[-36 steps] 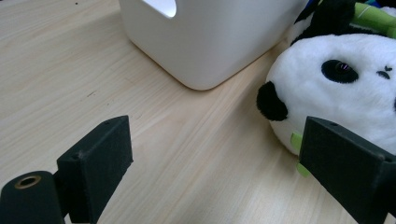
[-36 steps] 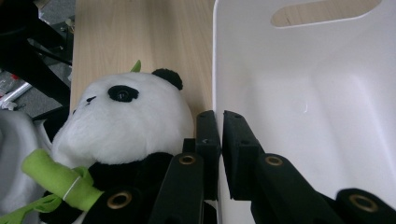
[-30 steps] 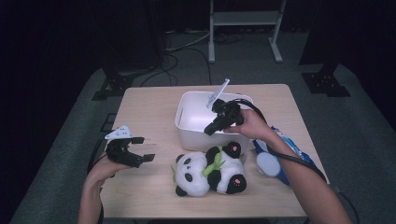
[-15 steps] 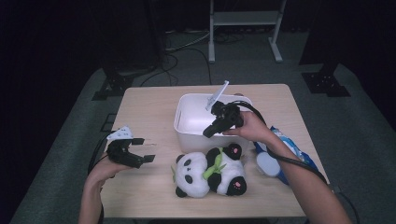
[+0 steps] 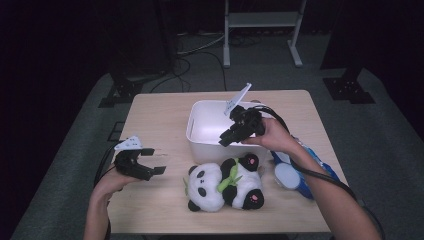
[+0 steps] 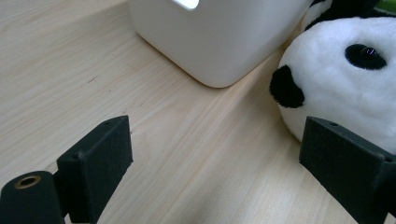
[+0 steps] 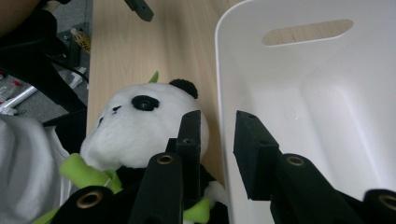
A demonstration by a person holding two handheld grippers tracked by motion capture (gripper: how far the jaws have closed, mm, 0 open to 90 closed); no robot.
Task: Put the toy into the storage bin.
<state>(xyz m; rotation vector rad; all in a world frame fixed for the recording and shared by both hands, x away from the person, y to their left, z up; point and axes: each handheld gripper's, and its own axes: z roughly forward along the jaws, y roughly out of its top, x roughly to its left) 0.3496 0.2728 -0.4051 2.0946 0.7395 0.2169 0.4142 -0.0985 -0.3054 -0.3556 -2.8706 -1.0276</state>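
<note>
Nearest me on the table (image 5: 160,115) lay the panda (image 5: 223,182), on its back at the front edge, its white head toward my left and a green leaf across its chest. Just to its right lay a blue and white thing (image 5: 289,174), partly under my right forearm.

My left gripper (image 5: 150,167) hovered low over the wood at the left, well apart from the toy. Its jaws stood wide, with nothing between them; in the left gripper view the panda's (image 6: 345,79) head sat just beside the right-hand jaw, and the tub's (image 6: 219,42) corner rose behind.

Farther on, the white tub (image 5: 200,137) stood just behind the panda, almost touching it. My right gripper (image 5: 227,139) was at the tub's near rim, pointing down. In the right gripper view its jaws had just been opening and stood a narrow way apart, astride the tub's (image 7: 327,116) near wall, one jaw on the panda's (image 7: 135,130) side and one inside the tub. I could not tell whether the pads touched the wall. A white tag (image 5: 238,99) stuck up behind that gripper.

Beyond the table stood a metal stand (image 5: 260,25) on dark floor.
</note>
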